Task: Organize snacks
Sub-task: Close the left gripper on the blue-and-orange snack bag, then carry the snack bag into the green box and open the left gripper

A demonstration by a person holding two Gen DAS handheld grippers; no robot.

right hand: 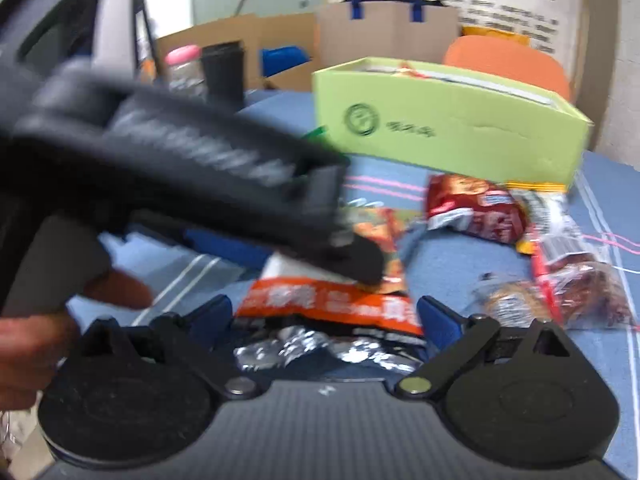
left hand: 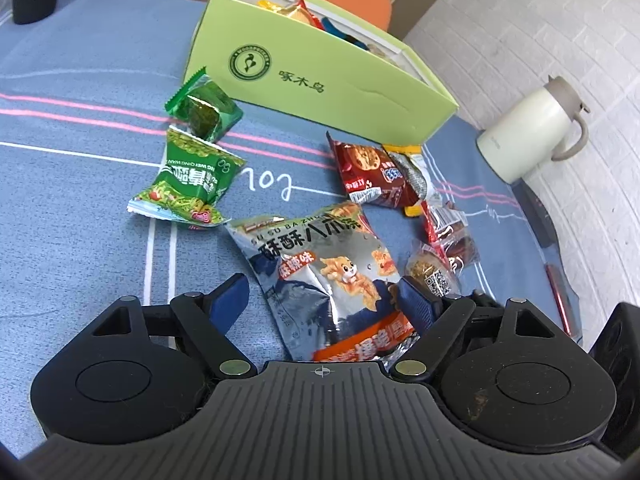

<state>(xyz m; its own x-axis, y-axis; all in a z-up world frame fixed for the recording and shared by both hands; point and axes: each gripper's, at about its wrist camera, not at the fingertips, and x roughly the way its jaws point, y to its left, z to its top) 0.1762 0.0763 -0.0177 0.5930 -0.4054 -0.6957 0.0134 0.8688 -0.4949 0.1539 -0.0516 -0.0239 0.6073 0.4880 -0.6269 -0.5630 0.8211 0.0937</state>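
Silver snack bag (left hand: 320, 276) lies on the blue cloth (left hand: 80, 208), near the green box (left hand: 320, 68). Left gripper (left hand: 324, 292) and right gripper (right hand: 326, 316) both straddle it, jaws wide.

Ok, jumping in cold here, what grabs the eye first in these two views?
The silver and orange snack bag lies on the blue cloth, between the open fingers of both the left gripper and the right gripper. Behind it stands the light green box, already holding a few snacks. Two green packets lie left of the bag, red ones right.
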